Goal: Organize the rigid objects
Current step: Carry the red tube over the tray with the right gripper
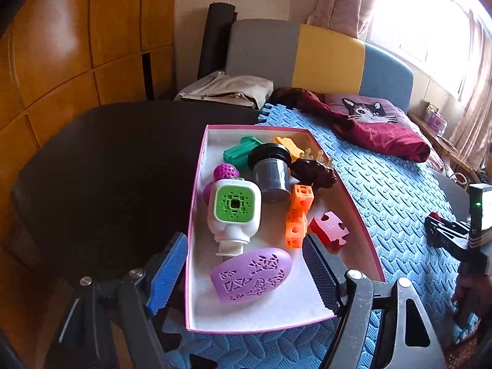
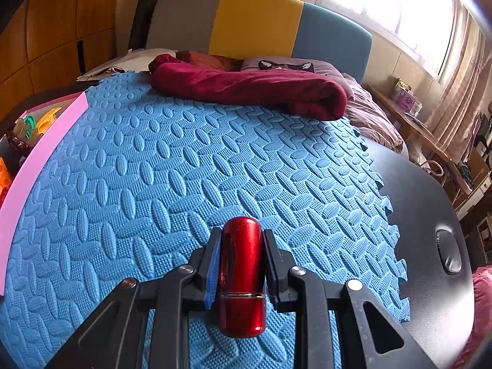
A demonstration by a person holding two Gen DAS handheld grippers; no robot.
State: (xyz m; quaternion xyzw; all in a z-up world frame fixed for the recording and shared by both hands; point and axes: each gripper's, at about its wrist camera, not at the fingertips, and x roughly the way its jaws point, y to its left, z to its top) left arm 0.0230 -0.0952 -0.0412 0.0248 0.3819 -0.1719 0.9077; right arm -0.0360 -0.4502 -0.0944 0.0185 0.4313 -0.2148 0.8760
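A pink-rimmed box (image 1: 196, 215) with a white floor holds several toys. Among them are a purple perforated oval (image 1: 252, 276), a white bottle with a green face (image 1: 235, 212), orange cubes (image 1: 298, 215), a red puzzle piece (image 1: 330, 230) and a black cylinder (image 1: 272, 172). My left gripper (image 1: 243, 273) hangs open over the box's near end. The purple oval lies below, between its blue pads, untouched. My right gripper (image 2: 241, 236) is shut on a glossy red capsule (image 2: 243, 276) above the blue foam mat (image 2: 184, 169). That gripper (image 1: 442, 233) also shows at the right edge of the left wrist view.
The mat (image 1: 399, 200) lies on a black table (image 1: 107, 169), whose bare edge (image 2: 430, 215) curves round at the right. A dark red cloth (image 2: 246, 89) and a cat pillow (image 1: 366, 110) lie at the far end. The box wall (image 2: 46, 144) stands at the mat's left.
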